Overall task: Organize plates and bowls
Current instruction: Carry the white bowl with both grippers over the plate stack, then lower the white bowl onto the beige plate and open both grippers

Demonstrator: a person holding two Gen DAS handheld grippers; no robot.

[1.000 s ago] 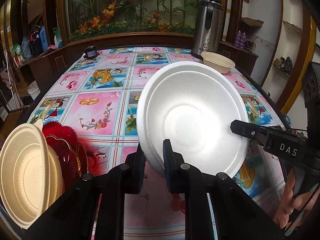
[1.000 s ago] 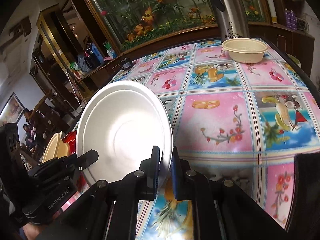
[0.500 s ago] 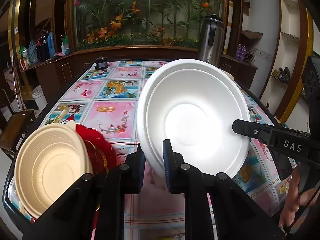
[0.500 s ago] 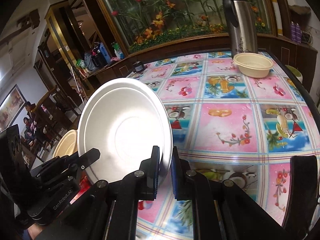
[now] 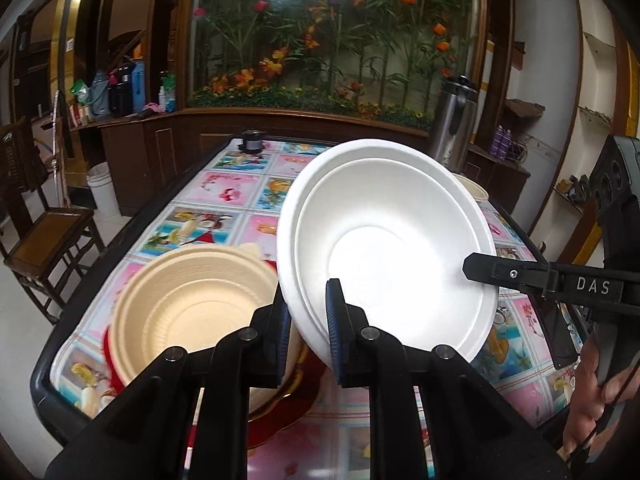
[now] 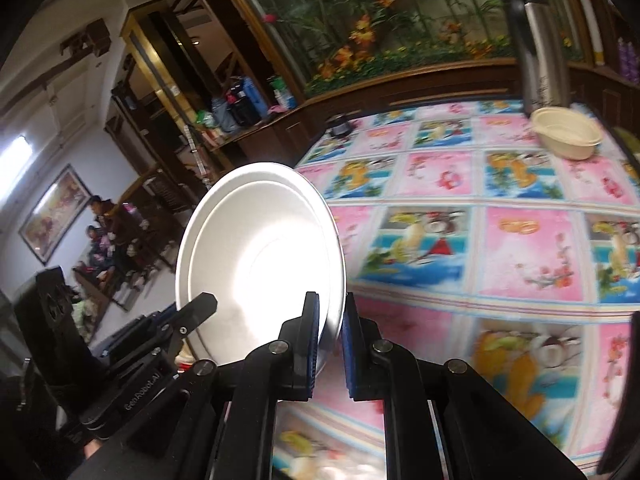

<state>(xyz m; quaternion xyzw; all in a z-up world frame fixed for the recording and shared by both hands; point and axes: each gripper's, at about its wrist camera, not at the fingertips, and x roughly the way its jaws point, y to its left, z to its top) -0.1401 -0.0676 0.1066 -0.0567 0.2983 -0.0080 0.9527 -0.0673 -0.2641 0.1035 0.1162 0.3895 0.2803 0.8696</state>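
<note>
A white foam bowl (image 5: 384, 248) hangs tilted above the table, held at two places on its rim. My left gripper (image 5: 308, 320) is shut on its near left rim, and my right gripper (image 6: 330, 332) is shut on the opposite rim; the same white bowl (image 6: 260, 260) fills the left half of the right wrist view. Below and left of it a beige ribbed bowl (image 5: 192, 300) sits on a red glass plate (image 5: 280, 412) at the table's near left corner. Another beige bowl (image 6: 566, 136) stands far off beside the steel flask.
A steel flask (image 5: 454, 120) and a small dark jar (image 5: 252, 142) stand at the table's (image 5: 224, 208) far end. A wooden chair (image 5: 44, 236) is to the table's left. Several people (image 6: 100, 232) sit in the background. A hand (image 5: 600, 396) grips the right tool.
Both grippers have carried the white bowl up and towards the table's near left corner. The beige bowl on the red plate now lies close under the bowl's left rim.
</note>
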